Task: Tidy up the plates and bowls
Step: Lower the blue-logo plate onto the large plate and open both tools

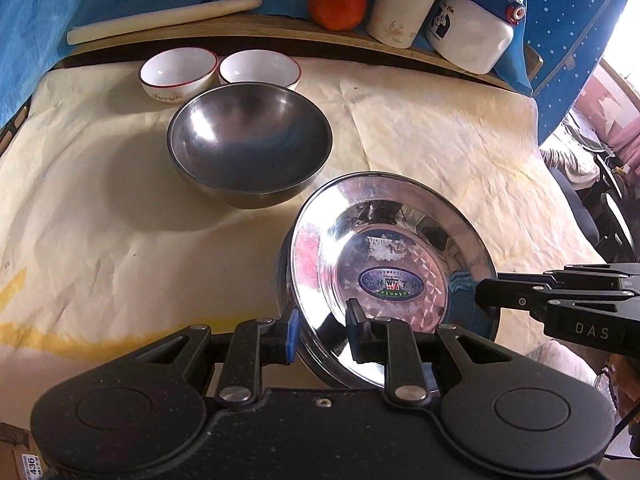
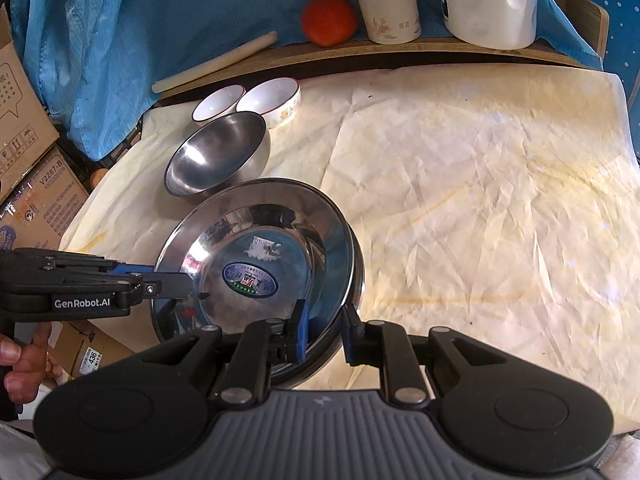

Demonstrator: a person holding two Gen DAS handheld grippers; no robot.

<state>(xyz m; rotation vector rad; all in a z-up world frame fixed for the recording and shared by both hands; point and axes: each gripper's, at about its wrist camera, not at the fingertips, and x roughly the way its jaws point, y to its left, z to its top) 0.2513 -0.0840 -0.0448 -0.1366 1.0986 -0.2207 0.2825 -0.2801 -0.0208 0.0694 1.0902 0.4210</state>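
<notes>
A shiny steel plate (image 1: 384, 240) (image 2: 256, 248) with an oval label is tilted above the cream cloth, and a second steel rim shows just under it. My left gripper (image 1: 322, 332) (image 2: 176, 280) is shut on the rim at one side. My right gripper (image 2: 324, 332) (image 1: 486, 294) is shut on the rim at the other side, one pad inside the dish and one outside. A dull steel bowl (image 1: 250, 148) (image 2: 216, 160) stands farther back. Behind it two white red-rimmed bowls (image 1: 178, 74) (image 1: 260, 70) (image 2: 218, 104) (image 2: 272, 100) stand side by side.
A wooden ledge (image 1: 248, 26) at the back carries a rolling pin (image 1: 160, 18), an orange (image 1: 338, 4), a white flask (image 1: 400, 8) and a white jug (image 1: 472, 32). Cardboard boxes (image 2: 36, 200) stand off the table's left. Bare cream cloth (image 2: 480, 200) stretches to the right.
</notes>
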